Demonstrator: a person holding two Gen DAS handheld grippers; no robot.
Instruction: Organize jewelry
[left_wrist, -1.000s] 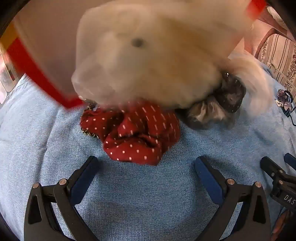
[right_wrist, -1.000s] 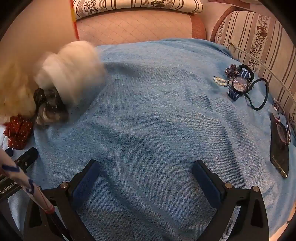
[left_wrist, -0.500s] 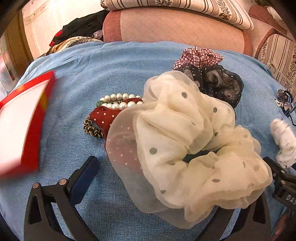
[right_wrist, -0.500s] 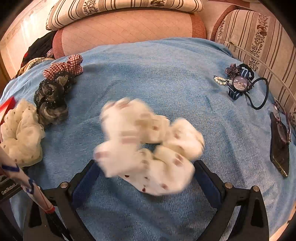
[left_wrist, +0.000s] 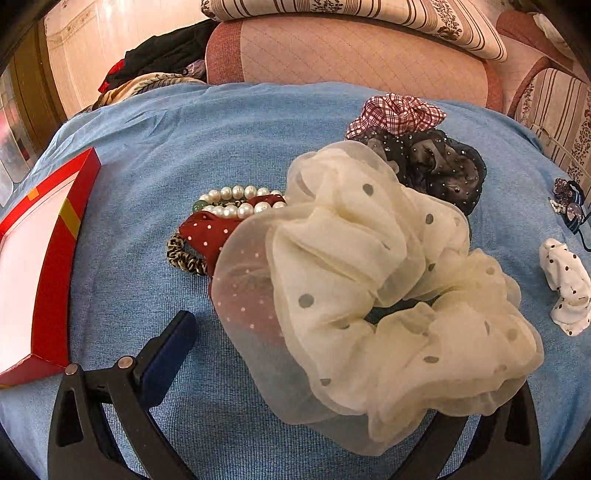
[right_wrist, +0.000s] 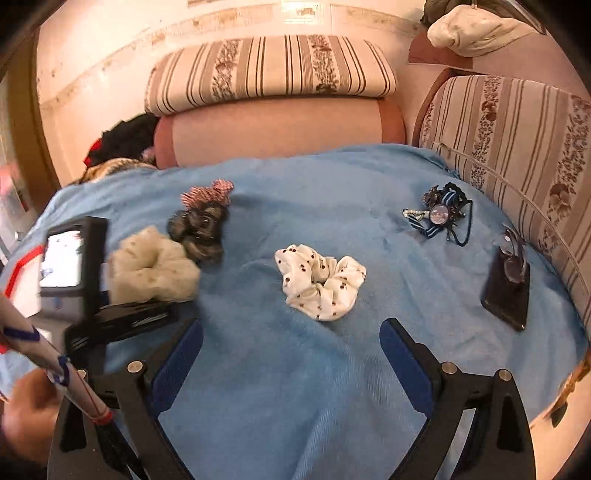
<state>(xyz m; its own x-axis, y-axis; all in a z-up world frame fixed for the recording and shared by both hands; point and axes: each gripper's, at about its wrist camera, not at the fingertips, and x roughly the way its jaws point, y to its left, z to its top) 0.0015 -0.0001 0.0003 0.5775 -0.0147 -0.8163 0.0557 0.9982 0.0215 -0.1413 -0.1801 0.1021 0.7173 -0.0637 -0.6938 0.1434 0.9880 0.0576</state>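
A big cream dotted scrunchie (left_wrist: 369, 295) lies on the blue cloth (left_wrist: 221, 406) and drapes over the right finger of my left gripper (left_wrist: 303, 325), which is open; only its left finger (left_wrist: 166, 350) shows fully. Under the cream one lie a red dotted scrunchie (left_wrist: 207, 229), a pearl bracelet (left_wrist: 236, 201) and a leopard hair tie (left_wrist: 181, 254). Behind sit a black sparkly scrunchie (left_wrist: 443, 170) and a plaid one (left_wrist: 399, 110). A white dotted scrunchie (right_wrist: 319, 280) rests just ahead of my open right gripper (right_wrist: 291, 332), apart from it.
A red box (left_wrist: 51, 258) lies at the left. A watch with hair ties and beads (right_wrist: 439, 216) sits far right, and a dark phone with glasses on it (right_wrist: 506, 291) near the right edge. Striped cushions (right_wrist: 269, 70) border the cloth. A hand (right_wrist: 26, 413) shows lower left.
The scrunchies tumbled down onto the cloth. The cream one came to rest over my left gripper's right finger, the white one stopped ahead of my right gripper, which drew back. The red box swung left.
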